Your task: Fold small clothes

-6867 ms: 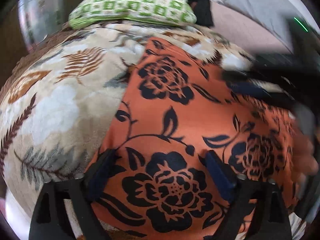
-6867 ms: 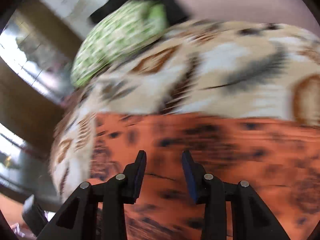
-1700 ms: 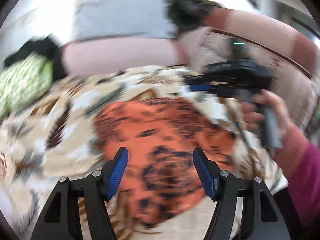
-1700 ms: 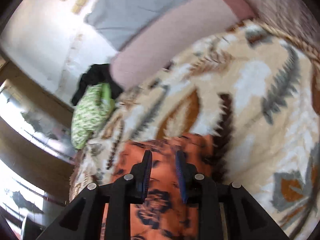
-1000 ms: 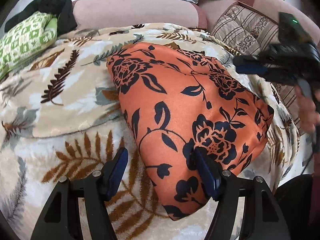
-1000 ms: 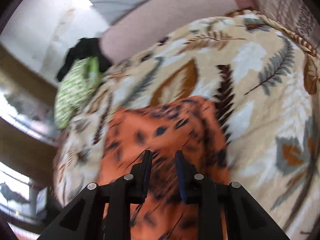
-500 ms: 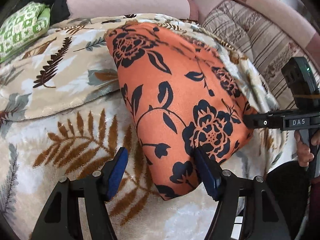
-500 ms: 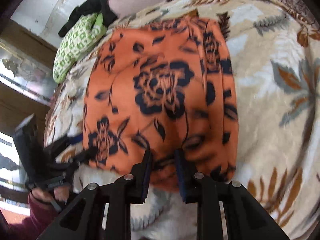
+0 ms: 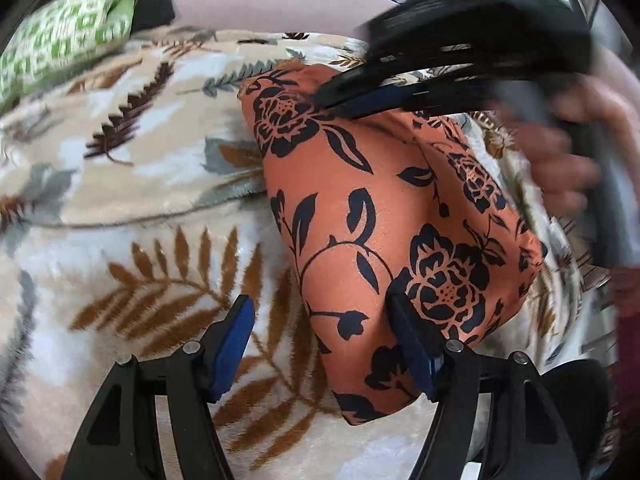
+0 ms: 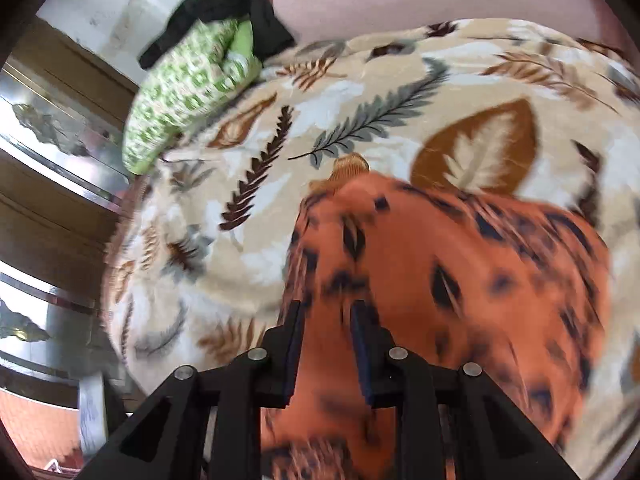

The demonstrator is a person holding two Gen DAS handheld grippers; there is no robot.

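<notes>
An orange garment [image 9: 360,208] with black flowers lies folded on the leaf-patterned blanket [image 9: 140,184]. My left gripper [image 9: 320,320] hangs open low over the garment's near end. Its right finger [image 9: 408,340] is over the cloth and its left finger [image 9: 236,332] over the blanket. My right gripper [image 9: 332,100], blurred and held by a hand [image 9: 560,152], reaches in over the garment's far end. In the right wrist view the right gripper [image 10: 326,320] stands with a narrow gap between its jaws, low over the garment [image 10: 460,264]. I see no cloth pinched there.
A green-and-white patterned cushion [image 9: 60,48] with dark clothing [image 10: 224,12] beside it lies at the blanket's far left. A pink sofa back [image 9: 272,0] runs behind. Wooden and mirrored furniture [image 10: 48,168] stands to the left.
The right gripper swung from the garment's near right edge to its far end. The left gripper hardly moved and stayed open.
</notes>
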